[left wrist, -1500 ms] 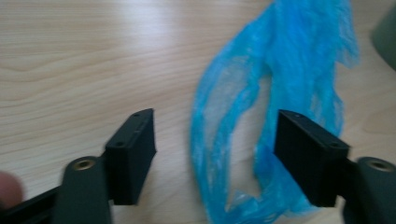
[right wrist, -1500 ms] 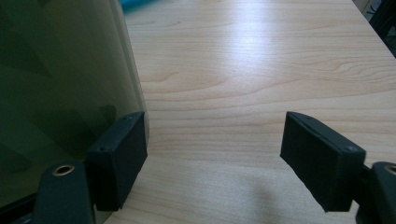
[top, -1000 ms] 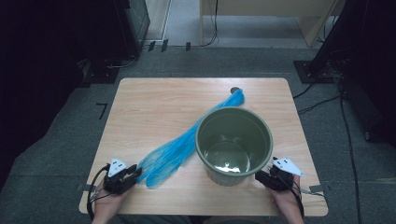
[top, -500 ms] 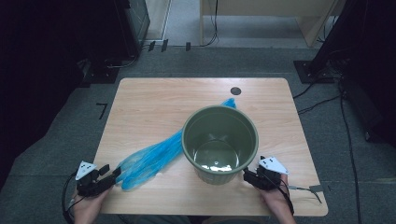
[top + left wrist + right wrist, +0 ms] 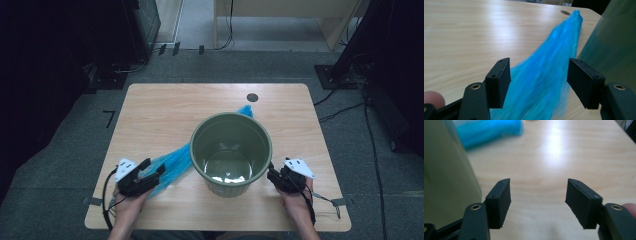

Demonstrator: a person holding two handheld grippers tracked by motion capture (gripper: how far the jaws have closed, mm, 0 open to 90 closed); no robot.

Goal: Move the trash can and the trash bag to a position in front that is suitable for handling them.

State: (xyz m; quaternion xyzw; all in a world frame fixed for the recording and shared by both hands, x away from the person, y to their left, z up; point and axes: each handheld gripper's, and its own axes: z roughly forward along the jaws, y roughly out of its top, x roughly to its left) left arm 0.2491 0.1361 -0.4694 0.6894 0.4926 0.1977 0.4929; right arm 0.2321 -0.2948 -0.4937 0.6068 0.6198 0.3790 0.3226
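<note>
Bag (image 5: pixel 544 82) of blue plastic lies between the left gripper's (image 5: pixel 152 173) parted jaws; close low and firmly. Right gripper (image 5: pixel 272 176), jaws apart, waits beside the bucket (image 5: pixel 231 150).

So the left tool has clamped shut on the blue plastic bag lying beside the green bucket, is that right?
Not quite. The left tool is open: in the left gripper view its two jaws stand wide apart on either side of the blue plastic bag, not pressing it. The rest holds: the bag lies on the table beside the green bucket.
</note>
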